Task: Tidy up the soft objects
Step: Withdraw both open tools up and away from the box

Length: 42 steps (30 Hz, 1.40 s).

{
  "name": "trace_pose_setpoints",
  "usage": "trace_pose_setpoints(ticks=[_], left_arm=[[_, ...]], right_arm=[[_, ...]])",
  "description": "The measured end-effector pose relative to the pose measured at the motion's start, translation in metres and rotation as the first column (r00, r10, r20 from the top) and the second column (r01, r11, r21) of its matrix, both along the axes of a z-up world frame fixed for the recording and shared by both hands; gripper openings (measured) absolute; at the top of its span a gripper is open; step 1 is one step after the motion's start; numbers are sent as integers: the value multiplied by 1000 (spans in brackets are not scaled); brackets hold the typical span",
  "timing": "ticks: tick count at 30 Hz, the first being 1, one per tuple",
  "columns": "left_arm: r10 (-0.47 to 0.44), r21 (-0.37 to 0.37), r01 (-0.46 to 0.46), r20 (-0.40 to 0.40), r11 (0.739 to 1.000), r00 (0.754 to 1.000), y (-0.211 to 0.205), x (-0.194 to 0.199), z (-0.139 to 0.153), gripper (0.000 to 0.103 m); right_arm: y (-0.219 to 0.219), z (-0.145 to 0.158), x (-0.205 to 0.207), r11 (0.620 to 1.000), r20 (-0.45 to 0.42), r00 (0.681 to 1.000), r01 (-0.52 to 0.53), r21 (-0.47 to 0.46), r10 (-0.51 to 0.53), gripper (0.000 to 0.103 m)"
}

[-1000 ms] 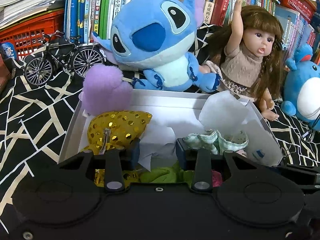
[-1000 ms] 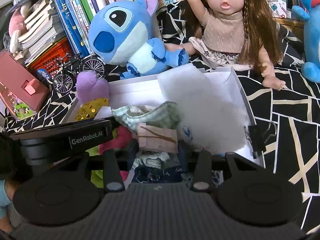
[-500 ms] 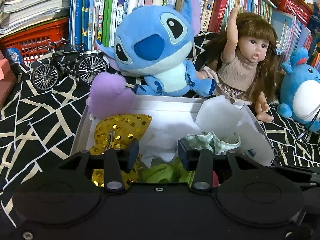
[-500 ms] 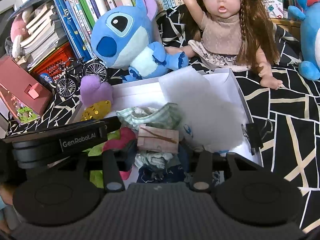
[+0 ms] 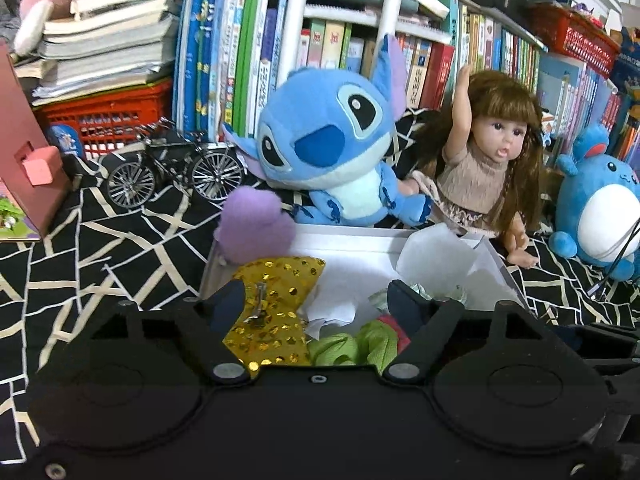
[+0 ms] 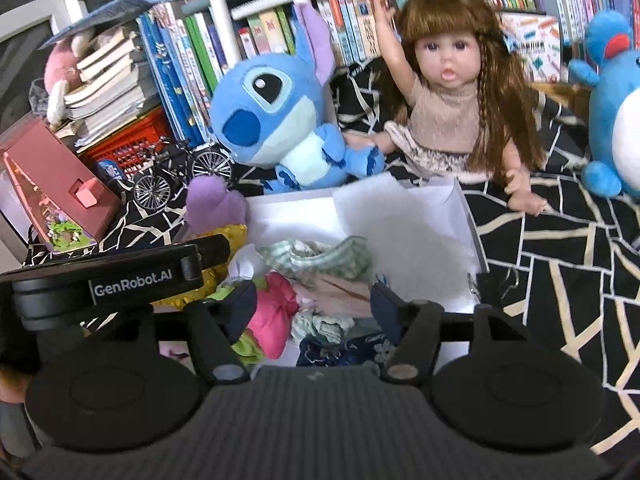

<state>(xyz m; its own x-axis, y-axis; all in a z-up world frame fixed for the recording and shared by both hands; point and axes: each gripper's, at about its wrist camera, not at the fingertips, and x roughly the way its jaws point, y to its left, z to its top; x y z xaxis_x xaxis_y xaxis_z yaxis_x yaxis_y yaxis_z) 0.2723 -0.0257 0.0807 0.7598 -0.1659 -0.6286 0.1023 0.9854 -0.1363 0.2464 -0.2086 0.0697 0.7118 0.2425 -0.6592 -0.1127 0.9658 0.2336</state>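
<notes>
Left tool [image 5: 312, 300] with a smooth black housing, two round raised discs, small silver screws, dark blue finger pads, right tool [image 6: 312, 304] with a ribbed grey-black housing, matching discs and rivets, white "GenRobot.AI" lettering on the black bar beside it

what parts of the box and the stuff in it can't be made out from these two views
- White box, left wrist view: its near edge is hidden behind the left tongs.
- Green cloth, left wrist view: its lower part is cut off by the tongs' body.
- Dark blue patterned cloth, right wrist view: mostly hidden under the right tongs.
- Gold sequin bow, right wrist view: largely blocked by the other gripper's black bar.
</notes>
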Motion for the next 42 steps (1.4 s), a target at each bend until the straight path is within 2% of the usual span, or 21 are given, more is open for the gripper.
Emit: trace_pose_setpoints(ticks=[6,14,22,28,42], left_arm=[[20,-19,-20,19,1000,1000,10,-20,9,81],[15,-23,-15,36,1000,999,20,-40,18,85],[16,-40,-15,42,999,999,26,-57,21,86],[-9,19,8,79,1000,997,23,-76,19,86],[13,3,-13,125,1000,992,26,-124,2,87]], right_arm=[[6,10,-16,999,59,998,-6,-42,9,87],[7,18,-30,998,77,997,-19,-52,23,91],[0,18,-42,999,86,996,-3,-42,7,91],[-12,20,-52,999,103,994,33,14,-34,91],[-18,8,-96,997,233,970,71,-21,-64,95]])
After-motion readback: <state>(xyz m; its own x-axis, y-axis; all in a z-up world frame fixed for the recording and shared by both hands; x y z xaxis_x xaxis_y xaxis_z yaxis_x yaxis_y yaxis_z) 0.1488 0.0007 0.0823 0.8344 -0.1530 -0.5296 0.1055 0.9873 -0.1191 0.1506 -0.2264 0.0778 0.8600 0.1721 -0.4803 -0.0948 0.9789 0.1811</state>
